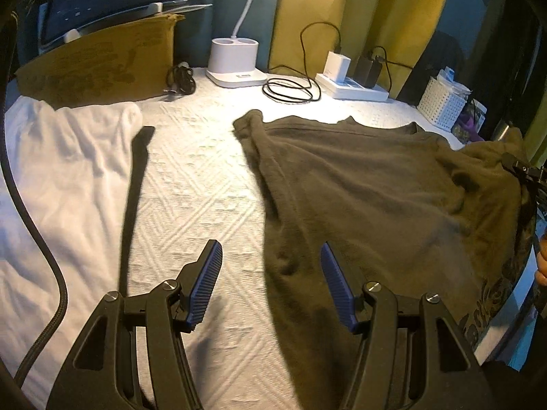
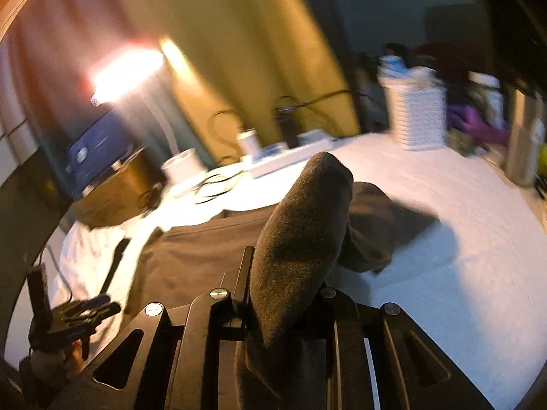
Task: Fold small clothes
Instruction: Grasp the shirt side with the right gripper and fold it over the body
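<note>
An olive-brown shirt (image 1: 376,184) lies spread on the white textured bed cover (image 1: 191,184). My left gripper (image 1: 270,283) is open and empty, hovering over the shirt's left edge near its lower part. My right gripper (image 2: 283,273) is shut on a fold of the shirt (image 2: 301,225) and holds that part lifted, the cloth bulging up between the jaws. The right gripper also shows at the right edge of the left wrist view (image 1: 523,171), at the shirt's raised right side. The left gripper appears small in the right wrist view (image 2: 89,307).
A white garment (image 1: 65,171) lies at the left with a dark strap (image 1: 135,205) beside it. At the back stand a cardboard box (image 1: 102,68), a white lamp base (image 1: 234,65), a power strip with chargers and cables (image 1: 352,85), and a white perforated basket (image 1: 441,102).
</note>
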`<state>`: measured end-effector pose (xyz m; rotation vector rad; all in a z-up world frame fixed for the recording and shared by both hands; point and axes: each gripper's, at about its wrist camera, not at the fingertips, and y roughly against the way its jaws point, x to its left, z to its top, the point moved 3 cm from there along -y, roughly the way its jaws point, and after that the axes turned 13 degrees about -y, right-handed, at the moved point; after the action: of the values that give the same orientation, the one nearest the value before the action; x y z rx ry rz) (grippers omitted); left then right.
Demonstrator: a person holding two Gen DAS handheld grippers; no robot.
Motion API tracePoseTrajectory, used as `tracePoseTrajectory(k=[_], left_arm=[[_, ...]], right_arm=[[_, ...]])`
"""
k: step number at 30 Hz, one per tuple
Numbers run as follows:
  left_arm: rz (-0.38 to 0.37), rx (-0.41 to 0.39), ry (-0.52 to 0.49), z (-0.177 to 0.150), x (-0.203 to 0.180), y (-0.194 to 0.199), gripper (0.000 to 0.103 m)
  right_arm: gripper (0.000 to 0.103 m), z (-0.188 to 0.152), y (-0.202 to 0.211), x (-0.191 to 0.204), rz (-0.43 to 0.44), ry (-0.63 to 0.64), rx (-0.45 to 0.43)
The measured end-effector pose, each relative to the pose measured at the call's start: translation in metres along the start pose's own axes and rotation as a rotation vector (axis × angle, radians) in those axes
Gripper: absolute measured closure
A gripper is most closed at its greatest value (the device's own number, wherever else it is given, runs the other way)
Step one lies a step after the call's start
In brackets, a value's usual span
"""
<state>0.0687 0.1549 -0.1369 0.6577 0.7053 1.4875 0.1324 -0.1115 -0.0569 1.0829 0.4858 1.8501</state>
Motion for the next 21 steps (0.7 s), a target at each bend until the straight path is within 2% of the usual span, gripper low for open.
tracePoseTrajectory(k=[5, 11, 17, 21], left_arm=[[0.002, -0.025, 0.015, -0.008, 0.014, 0.012, 0.043], [0.007, -0.041, 0.037, -0.021, 0.028, 0.025, 0.043], [0.014, -0.052, 0.056, -0.031, 0.038, 0.035, 0.043], [0.015, -0.065, 0.061, -0.034, 0.04, 0.043, 0.043]], right_arm=[[0.084, -0.028, -0.015, 0.057, 0.057, 0.108, 0.064], [0.086, -0.073, -0.036, 0.106, 0.105, 0.207, 0.156], [0.087, -0.122, -0.057, 0.142, 0.113, 0.307, 0.234], [0.087, -0.141, -0.06, 0.155, 0.115, 0.36, 0.257]])
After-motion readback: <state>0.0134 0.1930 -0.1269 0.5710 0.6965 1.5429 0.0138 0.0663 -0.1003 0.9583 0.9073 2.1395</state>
